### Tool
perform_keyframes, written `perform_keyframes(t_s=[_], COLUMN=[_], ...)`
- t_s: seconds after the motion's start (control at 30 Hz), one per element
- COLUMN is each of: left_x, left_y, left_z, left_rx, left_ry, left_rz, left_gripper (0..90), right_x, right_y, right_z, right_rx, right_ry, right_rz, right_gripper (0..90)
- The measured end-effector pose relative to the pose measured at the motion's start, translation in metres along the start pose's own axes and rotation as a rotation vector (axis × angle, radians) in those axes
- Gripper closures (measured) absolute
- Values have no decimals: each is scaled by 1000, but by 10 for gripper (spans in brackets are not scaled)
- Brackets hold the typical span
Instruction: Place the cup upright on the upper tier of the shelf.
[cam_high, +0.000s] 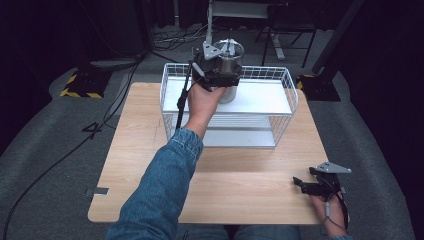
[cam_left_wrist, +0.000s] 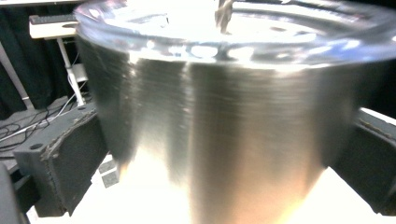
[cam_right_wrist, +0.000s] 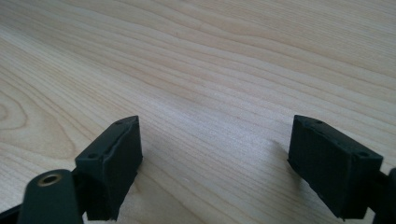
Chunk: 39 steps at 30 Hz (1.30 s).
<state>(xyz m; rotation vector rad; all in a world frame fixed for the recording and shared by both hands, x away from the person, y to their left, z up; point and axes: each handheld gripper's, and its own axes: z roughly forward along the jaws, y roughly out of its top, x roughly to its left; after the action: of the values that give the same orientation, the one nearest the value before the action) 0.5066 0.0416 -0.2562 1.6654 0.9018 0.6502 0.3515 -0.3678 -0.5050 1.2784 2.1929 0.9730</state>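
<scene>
While my left gripper (cam_high: 220, 70) pinches a round brushed-steel pot (cam_high: 230, 65) between its black jaws, the pot stands on the flat white top shelf of a wire rack (cam_high: 280, 107) at the far side of the wooden table (cam_high: 240, 185). Up close, the left gripper view reveals fine brushed lines on the pot's wall and its glossy lid. My right gripper (cam_high: 305, 184) rests low over the pale wood grain, jaws spread wide.

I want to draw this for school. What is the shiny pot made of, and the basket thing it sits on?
The pot looks like brushed steel: silvery grey, with fine lines and soft reflections on its wall. The left gripper has its jaws on either side of it. The basket looks like white-coated metal wire, a thin grid, with smooth pale shelves that could be painted metal or plastic.
</scene>
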Motion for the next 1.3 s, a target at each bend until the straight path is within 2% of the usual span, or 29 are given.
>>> perform_keyframes(t_s=[0.13,0.47,0.67,0.83,0.97,1.13,1.27,1.3], left_x=[1,1,-4,-11,-14,-15,-13,-13], left_y=[1,0,-3,-9,-16,-27,-42,-42], left_z=[-15,-56,-83,-110,-128,-150,-170,-170], left_rx=[-19,-31,-33,-32,-38,-28,-25,-25], left_ry=[-7,-35,-60,-83,-106,-131,-155,-155], left_rz=[0,13,47,83,85,109,112,112], left_gripper=[0,0,0,0,0,0,0,0], right_x=[0,1,1,1,1,1,1,1], right_y=[0,1,3,5,6,6,6,6], right_z=[0,1,3,5,7,7,7,7], right_rx=[5,9,11,13,13,13,13,13], right_ry=[1,6,11,17,23,24,24,24], right_rz=[6,2,0,-5,-9,-9,-9,-9], right_gripper=[174,158,155,155,155,155,155,155])
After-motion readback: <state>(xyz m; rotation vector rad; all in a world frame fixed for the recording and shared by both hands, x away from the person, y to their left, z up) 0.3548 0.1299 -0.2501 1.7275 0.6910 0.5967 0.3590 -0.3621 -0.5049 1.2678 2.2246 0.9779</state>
